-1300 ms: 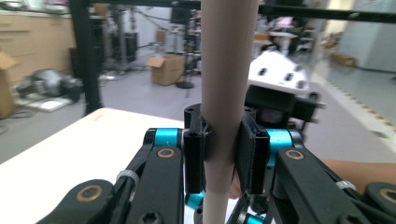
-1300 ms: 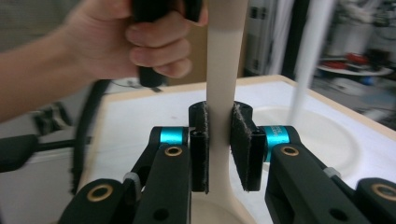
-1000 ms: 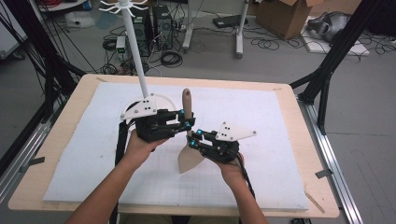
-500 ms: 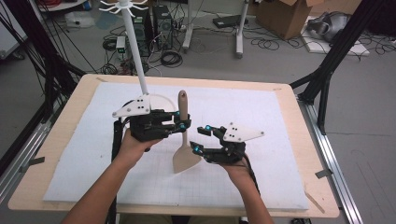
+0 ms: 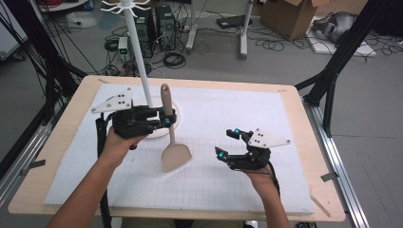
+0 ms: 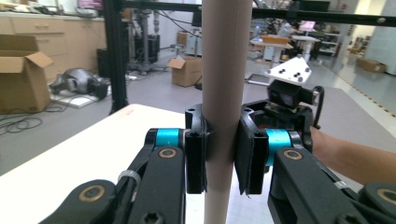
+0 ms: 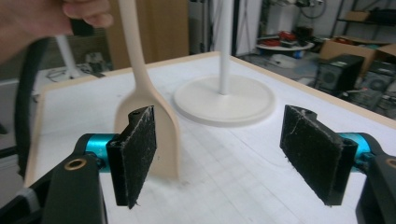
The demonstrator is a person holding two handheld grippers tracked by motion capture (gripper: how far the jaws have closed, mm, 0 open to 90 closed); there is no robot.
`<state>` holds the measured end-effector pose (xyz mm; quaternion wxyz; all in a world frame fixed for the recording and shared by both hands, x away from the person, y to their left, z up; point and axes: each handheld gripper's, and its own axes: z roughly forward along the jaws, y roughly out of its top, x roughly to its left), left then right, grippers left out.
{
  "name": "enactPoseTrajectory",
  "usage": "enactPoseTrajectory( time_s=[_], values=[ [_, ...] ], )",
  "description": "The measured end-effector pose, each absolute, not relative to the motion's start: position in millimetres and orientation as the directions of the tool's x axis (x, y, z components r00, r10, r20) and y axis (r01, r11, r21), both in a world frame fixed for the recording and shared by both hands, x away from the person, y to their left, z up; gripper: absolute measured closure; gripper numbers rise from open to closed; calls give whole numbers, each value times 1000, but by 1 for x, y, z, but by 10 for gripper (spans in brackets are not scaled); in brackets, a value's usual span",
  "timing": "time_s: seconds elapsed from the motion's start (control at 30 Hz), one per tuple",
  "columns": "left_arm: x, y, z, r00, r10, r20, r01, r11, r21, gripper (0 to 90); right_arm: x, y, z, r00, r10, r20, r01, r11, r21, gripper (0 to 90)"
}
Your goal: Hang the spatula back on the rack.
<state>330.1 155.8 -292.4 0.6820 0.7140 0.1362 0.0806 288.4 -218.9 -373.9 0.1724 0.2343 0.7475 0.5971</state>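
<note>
A beige spatula (image 5: 176, 156) hangs upright over the white mat, blade down, just in front of the stand's base. My left gripper (image 5: 167, 118) is shut on its handle (image 6: 226, 70), the pads pressing it from both sides. My right gripper (image 5: 227, 142) stands to the right of the blade, apart from it. Its jaws have just been opening and nothing is between them. In the right gripper view the pads (image 7: 137, 154) stand wide apart around my right gripper (image 7: 224, 154), and the blade (image 7: 166, 126) hangs beyond the left pad.
A white stand with a round base (image 5: 151, 135) and a tall pole (image 5: 139, 57) topped with hooks rises at the back left of the mat (image 5: 266, 123). The wooden table edge (image 5: 311, 142) runs on the right. Cables and boxes lie on the floor beyond.
The right gripper has opened, come off the spatula blade and drawn away to the right. The left gripper has carried the spatula to the left, toward the stand.
</note>
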Motion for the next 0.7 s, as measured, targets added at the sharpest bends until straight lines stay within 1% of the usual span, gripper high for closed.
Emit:
enactPoseTrajectory(
  time_s=[0.33, 0.43, 0.63, 0.7],
  values=[
    [347, 188, -273, 923, 376, -78, 90, -14, 996, 757, 288, -246, -376, -778, 628, 16, 155, 168, 973, 235],
    [352, 196, -265, 911, 404, -78, 89, -10, 996, 757, 288, -251, -375, -762, 647, -3, 156, 188, 970, 229],
    [363, 203, -252, 902, 425, -75, 91, -16, 996, 757, 289, -262, -372, -724, 689, -42, 166, 234, 958, 219],
    [367, 204, -248, 900, 429, -75, 91, -18, 996, 757, 289, -264, -372, -720, 693, -34, 176, 229, 957, 217]
  ],
)
